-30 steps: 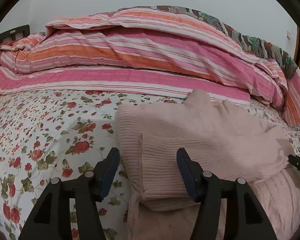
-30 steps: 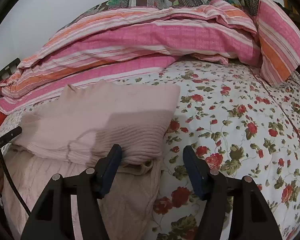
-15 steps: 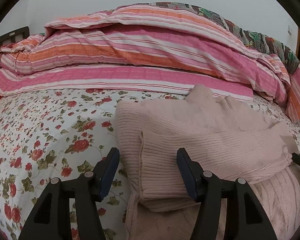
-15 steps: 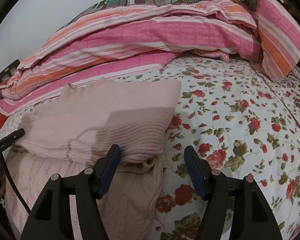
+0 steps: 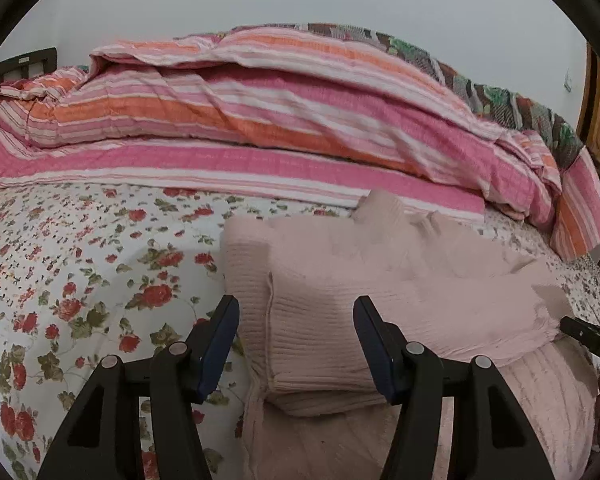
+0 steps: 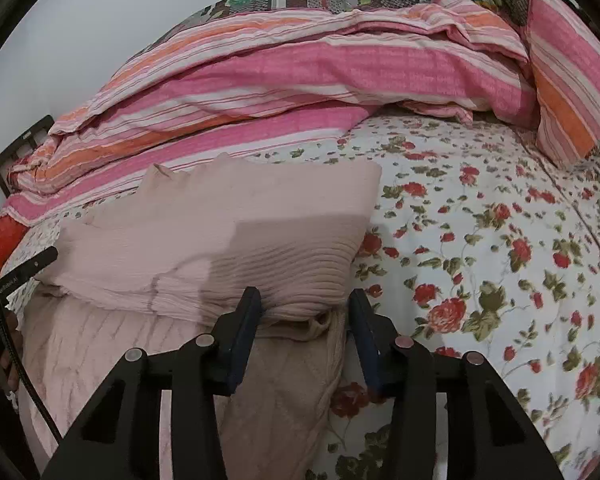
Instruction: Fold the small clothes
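Right tool point(image 6: 304, 312), lower centre of the right wrist view: jaws closing, with the near right corner of the pink sweater point(image 6: 220, 240) between them; the pads look close to the knit, but a firm pinch cannot be confirmed. It points steeply down at the bed point(image 6: 480, 248).

Left tool point(image 5: 296, 332), lower centre of the left wrist view: jaws apart and released, straddling the near left corner of the sweater point(image 5: 360, 280) without pressing it, also angled downward. Its tip shows as a dark bar at the left edge of the right wrist view, and the right tool's tip likewise at the right edge of the left wrist view.

The sweater lies folded across the middle of each frame, on top of a second pink knit point(image 6: 100, 352) that spreads toward the bottom edge. Both rest on the flowered bed, with a striped quilt point(image 5: 260, 120) heaped behind in the upper half.

Handling, as judged: the ribbed knit is soft, light and limp, with several layers at the fold. It should sag and stretch if lifted by one point, so the two near corners, taken through all layers, seem the best hold. The knit beneath may be caught by a deep pinch.
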The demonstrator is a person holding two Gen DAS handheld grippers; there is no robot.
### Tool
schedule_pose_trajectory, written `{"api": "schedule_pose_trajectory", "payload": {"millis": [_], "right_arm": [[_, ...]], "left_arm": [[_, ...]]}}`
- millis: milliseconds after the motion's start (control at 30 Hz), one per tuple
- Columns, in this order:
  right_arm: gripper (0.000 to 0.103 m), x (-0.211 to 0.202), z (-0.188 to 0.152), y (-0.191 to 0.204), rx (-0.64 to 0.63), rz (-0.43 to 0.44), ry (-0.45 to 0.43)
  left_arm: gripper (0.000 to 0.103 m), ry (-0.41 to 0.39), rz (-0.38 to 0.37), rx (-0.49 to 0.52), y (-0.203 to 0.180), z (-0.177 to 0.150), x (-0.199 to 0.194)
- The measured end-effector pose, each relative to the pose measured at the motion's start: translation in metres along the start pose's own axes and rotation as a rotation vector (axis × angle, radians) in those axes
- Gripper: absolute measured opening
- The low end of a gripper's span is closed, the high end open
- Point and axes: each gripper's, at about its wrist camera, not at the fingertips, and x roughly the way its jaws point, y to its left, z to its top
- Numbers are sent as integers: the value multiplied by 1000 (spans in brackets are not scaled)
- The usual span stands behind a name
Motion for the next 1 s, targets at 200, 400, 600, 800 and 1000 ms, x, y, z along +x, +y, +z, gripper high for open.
{"api": "schedule_pose_trajectory", "payload": {"millis": [200, 400, 600, 800, 1000], "right_arm": [[37, -43, 9, 2, -9, -49, -31], [37, -101, -4, -2, 44, -50, -97], [37, -149, -35, 8, -17, -102, -121], [37, -159, -78, 11, -27, -51, -70], [38, -153, -123, 16, -13, 35, 5]], "left_arm": [[57, -30, -41, 14, -3, 5, -11], [57, -63, -65, 35, -8, 4, -27], [60, -73, -71, -22, -7, -1, -56], [60, -44, -89, -30, 0, -36, -104], [60, 67, -66, -34, 14, -97, -142]]}}
